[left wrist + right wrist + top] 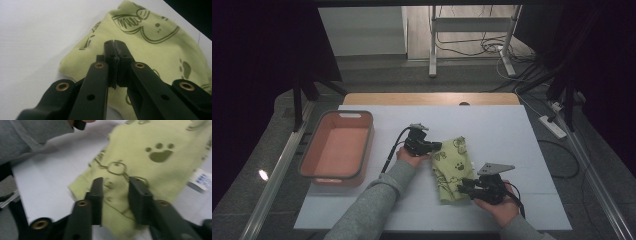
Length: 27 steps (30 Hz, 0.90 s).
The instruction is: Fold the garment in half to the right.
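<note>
- The cloth, pale green with a printed paw and leaf outlines, is laid flat on the white table, right of centre and between the two hands.
- Its long axis is seen to run from the far edge towards the person, slightly slanted; the near end lies by the right hand, the far end by the left.
- A white label is noted at one edge of the cloth in the right gripper view.
- The left gripper is placed at the far left corner of the cloth, pointing right across it. Its jaws are pressed together; in the left gripper view the tips meet over the cloth, and it cannot be told whether a fold of cloth is caught between them.
- The right gripper is placed at the near end, pointing left. Its jaws are spread, with cloth lying between them but not pinched.
- Judgement: the near end is within reach of the right gripper, which is the nearer of the two to it; a closing of those jaws on the near edge is what the next move appears to call for, most likely a fold along the long axis.
- An orange bin is set at the left of the table, well apart from the cloth.
</note>
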Each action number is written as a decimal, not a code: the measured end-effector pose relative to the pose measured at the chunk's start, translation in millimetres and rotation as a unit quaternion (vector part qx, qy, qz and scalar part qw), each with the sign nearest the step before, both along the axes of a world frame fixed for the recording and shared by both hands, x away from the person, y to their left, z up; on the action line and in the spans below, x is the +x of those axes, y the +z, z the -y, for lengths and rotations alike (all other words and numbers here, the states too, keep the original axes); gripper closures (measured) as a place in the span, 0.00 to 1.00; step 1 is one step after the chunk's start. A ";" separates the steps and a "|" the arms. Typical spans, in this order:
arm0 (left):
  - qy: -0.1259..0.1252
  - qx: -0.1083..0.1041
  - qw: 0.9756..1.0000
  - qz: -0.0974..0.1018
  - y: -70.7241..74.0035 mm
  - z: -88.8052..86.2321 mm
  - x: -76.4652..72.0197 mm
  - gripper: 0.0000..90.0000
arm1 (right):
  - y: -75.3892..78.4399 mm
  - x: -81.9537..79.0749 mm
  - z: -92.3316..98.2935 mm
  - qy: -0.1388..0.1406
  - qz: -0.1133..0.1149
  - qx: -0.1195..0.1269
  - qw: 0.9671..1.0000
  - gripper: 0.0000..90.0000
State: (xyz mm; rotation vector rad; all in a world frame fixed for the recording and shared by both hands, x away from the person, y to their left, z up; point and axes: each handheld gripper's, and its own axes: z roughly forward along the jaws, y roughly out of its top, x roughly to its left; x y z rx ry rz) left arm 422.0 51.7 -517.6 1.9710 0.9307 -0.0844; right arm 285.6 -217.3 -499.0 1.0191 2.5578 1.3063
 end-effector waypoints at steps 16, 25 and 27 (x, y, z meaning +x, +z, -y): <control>0.008 -0.011 1.000 0.011 9.0 -17.9 -10.4 0.97 | -7.1 -1.6 -13.5 0.007 -0.012 -0.058 0.998 0.72; 0.009 -0.020 1.000 0.015 13.2 -22.5 -12.4 0.97 | 8.9 -1.6 -7.6 0.019 -0.016 0.009 1.000 0.79; 0.009 -0.021 1.000 0.015 13.5 -23.4 -12.4 0.96 | 12.3 -3.6 -9.7 0.025 -0.012 0.019 0.999 0.79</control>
